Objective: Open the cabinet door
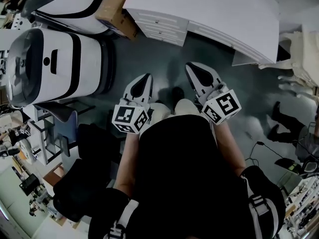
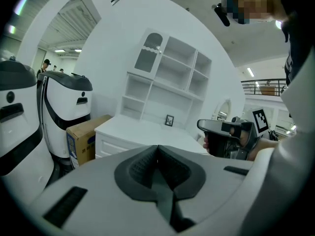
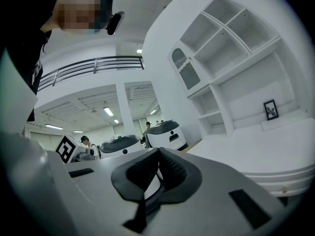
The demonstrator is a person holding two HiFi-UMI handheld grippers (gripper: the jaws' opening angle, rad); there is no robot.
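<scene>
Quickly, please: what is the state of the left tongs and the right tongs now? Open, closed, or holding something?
Left tongs: closed, holding nothing.
Right tongs: closed, holding nothing.

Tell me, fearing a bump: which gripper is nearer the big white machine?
Left. In the head view the left gripper is to the right of the white machine; the right gripper is farther right still.

Bare floor (image 1: 169, 73) lies open ahead up to the white cabinet (image 1: 214, 14), while a cardboard box (image 1: 117, 8) and white machine (image 1: 62, 66) crowd the left.
</scene>
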